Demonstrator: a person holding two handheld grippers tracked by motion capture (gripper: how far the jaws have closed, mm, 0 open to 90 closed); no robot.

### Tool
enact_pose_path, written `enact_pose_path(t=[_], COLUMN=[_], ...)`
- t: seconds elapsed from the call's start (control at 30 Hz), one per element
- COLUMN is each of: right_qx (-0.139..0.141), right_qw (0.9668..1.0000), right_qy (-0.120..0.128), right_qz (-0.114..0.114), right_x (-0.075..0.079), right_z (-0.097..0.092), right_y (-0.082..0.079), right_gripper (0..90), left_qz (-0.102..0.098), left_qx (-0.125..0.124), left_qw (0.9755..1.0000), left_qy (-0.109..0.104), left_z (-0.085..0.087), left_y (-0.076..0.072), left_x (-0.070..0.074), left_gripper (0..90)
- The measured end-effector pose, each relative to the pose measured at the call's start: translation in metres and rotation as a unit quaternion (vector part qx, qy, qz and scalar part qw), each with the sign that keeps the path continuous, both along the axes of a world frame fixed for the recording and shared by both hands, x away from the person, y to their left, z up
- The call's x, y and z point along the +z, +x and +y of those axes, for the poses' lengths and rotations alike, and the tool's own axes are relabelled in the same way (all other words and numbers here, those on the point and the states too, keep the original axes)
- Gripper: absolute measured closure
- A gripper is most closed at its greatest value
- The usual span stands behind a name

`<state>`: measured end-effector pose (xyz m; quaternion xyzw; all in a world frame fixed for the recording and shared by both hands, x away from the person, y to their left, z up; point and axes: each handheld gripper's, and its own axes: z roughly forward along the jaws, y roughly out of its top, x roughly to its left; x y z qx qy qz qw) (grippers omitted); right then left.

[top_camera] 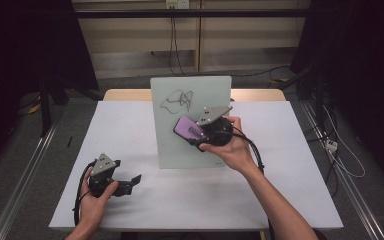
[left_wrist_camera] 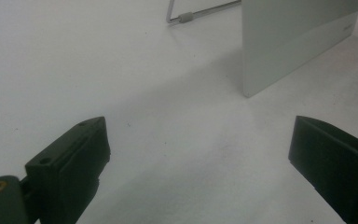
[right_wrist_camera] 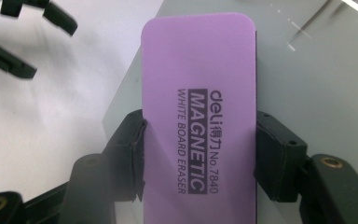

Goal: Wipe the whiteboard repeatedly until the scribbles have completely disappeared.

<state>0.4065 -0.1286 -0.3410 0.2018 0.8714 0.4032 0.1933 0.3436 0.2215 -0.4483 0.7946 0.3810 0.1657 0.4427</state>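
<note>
A pale whiteboard [top_camera: 180, 147] stands upright mid-table with a black scribble [top_camera: 179, 99] near its top. My right gripper [top_camera: 196, 134] is shut on a purple board eraser [top_camera: 187, 128], held in front of the board's face just below and right of the scribble. In the right gripper view both pads clamp the long edges of the eraser [right_wrist_camera: 198, 70], printed "MAGNETIC WHITE BOARD ERASER", with the board [right_wrist_camera: 317, 79] behind it. My left gripper [top_camera: 130, 183] rests low over the table's front left, open; its jaws stand wide apart [left_wrist_camera: 198, 140] with nothing between them.
The white table top [top_camera: 130, 125] ends close behind the board. In the left gripper view, the board's corner [left_wrist_camera: 289, 42] and its wire stand leg [left_wrist_camera: 191, 16] lie ahead. Dark frames flank the table, and cables [top_camera: 340, 155] trail on the floor at right.
</note>
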Motion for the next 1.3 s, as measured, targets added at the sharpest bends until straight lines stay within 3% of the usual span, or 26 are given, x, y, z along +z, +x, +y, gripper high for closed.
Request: enact_pose_path(t=[0.57, 0.7, 0.83, 1.3], right_qx=[-0.038, -0.037, -0.026, 0.009], right_qw=[0.9979, 0.9979, 0.9986, 0.9998], right_qy=[0.029, 0.025, -0.005, -0.01], right_qz=[-0.044, -0.046, -0.047, -0.012], right_x=[0.059, 0.056, 0.047, 0.018], right_z=[-0.008, -0.004, 0.008, 0.032], right_y=[0.02, 0.019, 0.016, 0.011], right_gripper=[41.9, 41.9, 41.9, 41.8], left_qz=[0.0, 0.002, 0.001, 0.001], left_qx=[0.001, 0.001, 0.0, -0.001], left_qw=[1.0, 1.0, 1.0, 1.0], left_qy=[-0.002, -0.001, 0.0, 0.001], left_z=[0.001, 0.0, -0.001, -0.001], left_y=[0.0, 0.0, 0.0, 0.0], left_x=[0.0, 0.0, 0.0, 0.0], left_gripper=[5.0, 5.0, 5.0, 5.0])
